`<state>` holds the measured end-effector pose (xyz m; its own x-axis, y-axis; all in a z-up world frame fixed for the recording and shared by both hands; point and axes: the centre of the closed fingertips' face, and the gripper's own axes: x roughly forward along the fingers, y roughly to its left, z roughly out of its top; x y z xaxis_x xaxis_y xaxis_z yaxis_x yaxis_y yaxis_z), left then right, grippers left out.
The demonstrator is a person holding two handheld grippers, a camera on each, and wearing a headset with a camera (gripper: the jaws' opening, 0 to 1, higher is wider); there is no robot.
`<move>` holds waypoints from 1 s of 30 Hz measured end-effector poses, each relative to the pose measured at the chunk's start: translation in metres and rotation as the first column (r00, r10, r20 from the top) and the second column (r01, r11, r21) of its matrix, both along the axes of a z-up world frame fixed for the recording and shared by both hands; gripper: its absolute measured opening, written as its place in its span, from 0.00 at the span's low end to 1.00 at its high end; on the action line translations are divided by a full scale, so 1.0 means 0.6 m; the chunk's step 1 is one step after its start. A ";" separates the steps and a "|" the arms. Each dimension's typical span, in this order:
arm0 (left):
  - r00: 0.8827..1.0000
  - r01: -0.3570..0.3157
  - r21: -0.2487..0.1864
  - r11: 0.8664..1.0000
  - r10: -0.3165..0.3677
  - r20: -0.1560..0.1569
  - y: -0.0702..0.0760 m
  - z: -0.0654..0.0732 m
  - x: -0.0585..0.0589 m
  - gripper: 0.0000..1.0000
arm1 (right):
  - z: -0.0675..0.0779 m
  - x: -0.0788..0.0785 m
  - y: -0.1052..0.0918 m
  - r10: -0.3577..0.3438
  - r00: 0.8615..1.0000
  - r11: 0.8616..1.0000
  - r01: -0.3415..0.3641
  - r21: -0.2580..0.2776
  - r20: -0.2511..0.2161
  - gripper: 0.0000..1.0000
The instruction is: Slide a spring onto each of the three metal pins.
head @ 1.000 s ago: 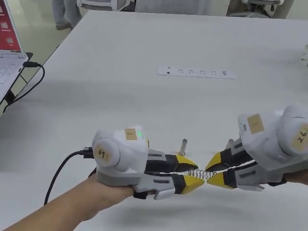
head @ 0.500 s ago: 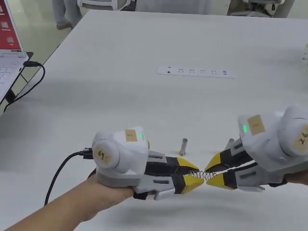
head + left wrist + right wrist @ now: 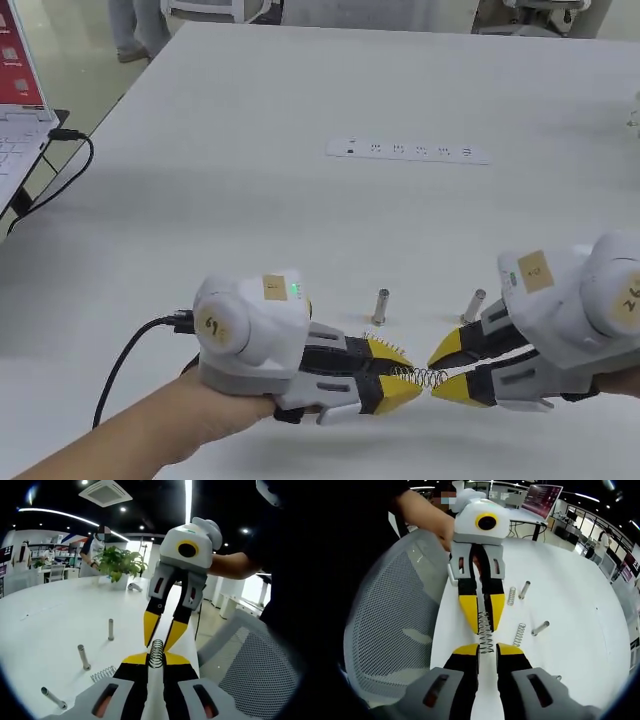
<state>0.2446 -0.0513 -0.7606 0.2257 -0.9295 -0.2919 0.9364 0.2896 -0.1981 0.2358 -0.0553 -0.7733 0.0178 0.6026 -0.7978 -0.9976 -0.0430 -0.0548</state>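
progress looks nil so far. the three short grey metal pins (image 3: 110, 629) (image 3: 83, 657) (image 3: 52, 698) are all bare on the white workbench (image 3: 300, 220), none with a coil round it. two loose wire springs (image 3: 511, 595) (image 3: 519, 634) lie on the top, each just beside a pin and not on it.

the third, a thin coiled steel spring (image 3: 485, 630), is off the table. it is strung between my two grippers over the near part of the bench. my left gripper (image 3: 413, 372) is clamped on one end and my right gripper (image 3: 434, 376) pinches the other. they sit tip to tip, with the coil bridging the short gap between them.

i judge all three threadings are left to do. for the first, one gripper has to let go of this spring so its open end can be lined up with a pin.

against the earlier head view, both grippers have drawn nearer to me and sit lower in the picture. the white power strip (image 3: 408, 151) stays at the same place, so it is my hands that moved, not the camera. a second ago the right gripper hid most of the second pin. now that pin stands clear just beyond its jaws. the spring is held at both ends as before, and the gap between the tips looks about the same.
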 end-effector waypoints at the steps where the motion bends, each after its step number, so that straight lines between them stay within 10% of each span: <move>1: 1.000 0.001 -0.001 1.000 -0.001 0.002 0.000 0.001 0.000 0.02 | -0.001 0.001 -0.001 -0.011 1.000 1.000 0.011 0.009 -0.010 0.12; 30: 1.000 0.000 0.010 1.000 0.000 0.006 0.016 0.000 0.000 0.02 | 0.019 0.005 0.008 0.029 0.999 0.997 -0.032 0.069 0.042 0.07</move>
